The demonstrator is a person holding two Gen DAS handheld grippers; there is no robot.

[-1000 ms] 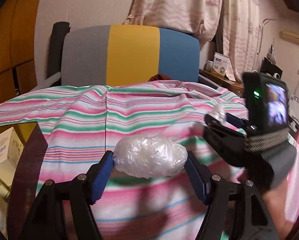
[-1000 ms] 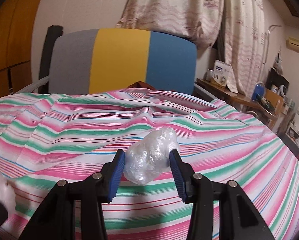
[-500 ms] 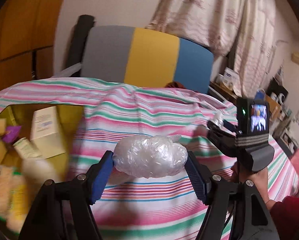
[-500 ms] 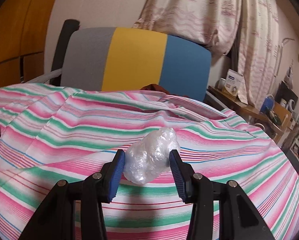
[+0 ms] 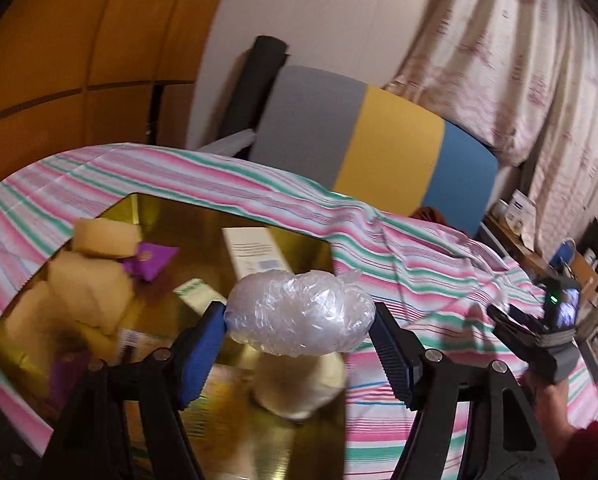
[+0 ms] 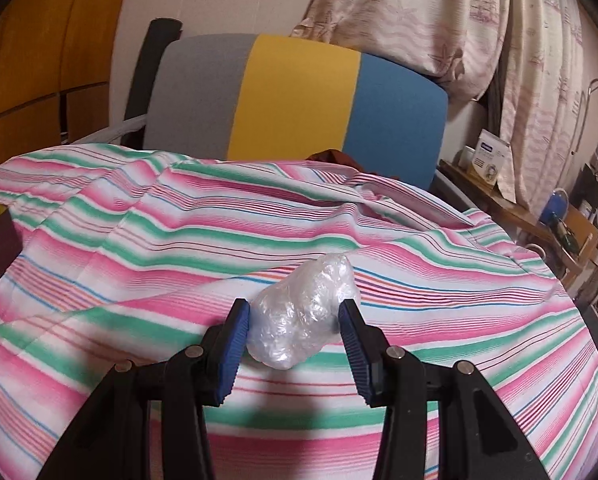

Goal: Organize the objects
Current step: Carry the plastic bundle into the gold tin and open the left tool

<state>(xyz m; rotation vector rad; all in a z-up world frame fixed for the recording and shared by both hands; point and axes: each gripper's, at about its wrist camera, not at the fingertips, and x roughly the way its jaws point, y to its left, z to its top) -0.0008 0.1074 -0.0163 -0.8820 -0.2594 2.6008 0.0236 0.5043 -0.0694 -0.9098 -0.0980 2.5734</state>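
The left gripper (image 5: 299,344) pinches a plastic-wrapped bundle (image 5: 299,312) above the gold box (image 5: 299,440); the right gripper (image 6: 295,336) pinches a smaller wrapped bundle (image 6: 303,316) over the striped cloth (image 6: 139,240); next, likely lower and release left's into the box.

Clear plastic wad (image 5: 299,318) over gold box (image 5: 299,452); 2nd wad (image 6: 301,316) (crumpled) above striped cloth (image 6: 139,248).

Boxes (image 5: 255,252) and packets crowd the gold tray (image 5: 307,452); the striped cloth (image 6: 259,232) right of it lies bare.
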